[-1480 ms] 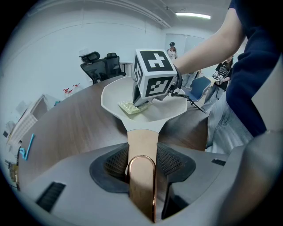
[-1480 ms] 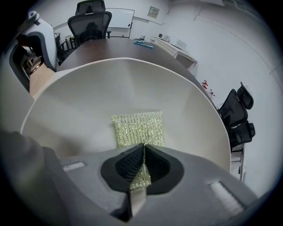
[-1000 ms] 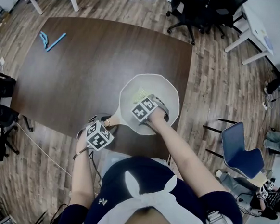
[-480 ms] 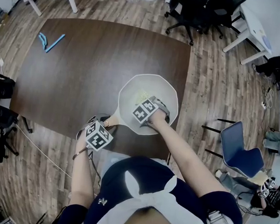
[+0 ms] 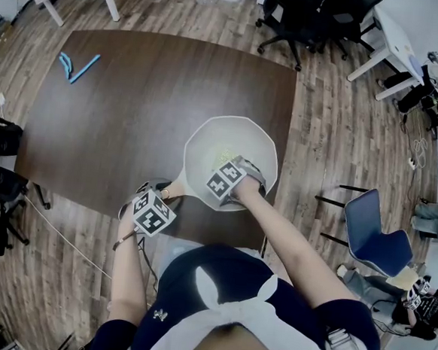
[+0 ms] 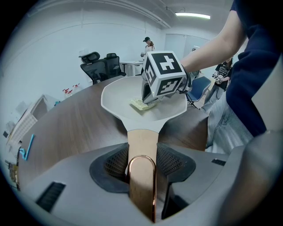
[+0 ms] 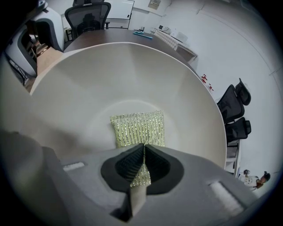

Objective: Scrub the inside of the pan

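A white pan sits near the front edge of the dark table. Its tan handle with a copper loop points toward me, and my left gripper is shut on it. Inside the pan lies a yellow-green glittery scrub pad. My right gripper is shut on the pad's near edge and presses it flat on the pan's bottom.
A blue tool lies at the table's far left corner. Black office chairs stand beyond the table, a blue chair to the right, and white desks at the back.
The right gripper has slid the pad slightly across the pan's bottom. The left gripper and the pan's handle have stayed put.
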Demonstrator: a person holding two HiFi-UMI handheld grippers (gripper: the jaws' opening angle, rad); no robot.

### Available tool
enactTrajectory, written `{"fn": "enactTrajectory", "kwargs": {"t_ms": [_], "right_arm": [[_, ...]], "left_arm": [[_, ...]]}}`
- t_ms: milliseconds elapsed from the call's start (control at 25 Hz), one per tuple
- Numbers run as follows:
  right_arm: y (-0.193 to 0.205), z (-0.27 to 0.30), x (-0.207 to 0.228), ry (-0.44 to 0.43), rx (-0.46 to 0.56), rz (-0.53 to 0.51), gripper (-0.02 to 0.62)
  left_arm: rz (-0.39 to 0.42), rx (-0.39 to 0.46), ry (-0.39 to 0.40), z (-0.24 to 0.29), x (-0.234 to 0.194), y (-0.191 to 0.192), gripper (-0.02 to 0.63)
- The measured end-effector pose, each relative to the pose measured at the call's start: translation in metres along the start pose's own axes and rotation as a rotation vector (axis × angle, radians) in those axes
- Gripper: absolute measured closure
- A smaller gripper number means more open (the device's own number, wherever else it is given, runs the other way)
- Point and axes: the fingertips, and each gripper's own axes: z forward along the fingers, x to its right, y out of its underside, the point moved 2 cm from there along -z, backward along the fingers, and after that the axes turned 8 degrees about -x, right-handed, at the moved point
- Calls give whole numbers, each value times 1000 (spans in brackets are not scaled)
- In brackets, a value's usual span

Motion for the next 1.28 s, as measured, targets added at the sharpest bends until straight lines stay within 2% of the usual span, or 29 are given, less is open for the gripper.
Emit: {"fn": "enactTrajectory", "kwargs": {"t_ms": [320, 640, 1040, 1280], "right_arm": [[1, -4, -18, -72, -1, 11, 586], [-2, -8, -24, -64, -12, -11, 586], [-6, -11, -21, -205, 55, 80, 583], [-11, -11, -20, -202, 83, 71, 581]], "left_arm": [[-2, -2, 2, 1, -1, 2, 413], [-4, -2, 0, -1, -1, 2, 413], [-1, -4, -4, -1, -1, 2, 413], [-1, -8, -5, 0, 0, 0, 413]]}}
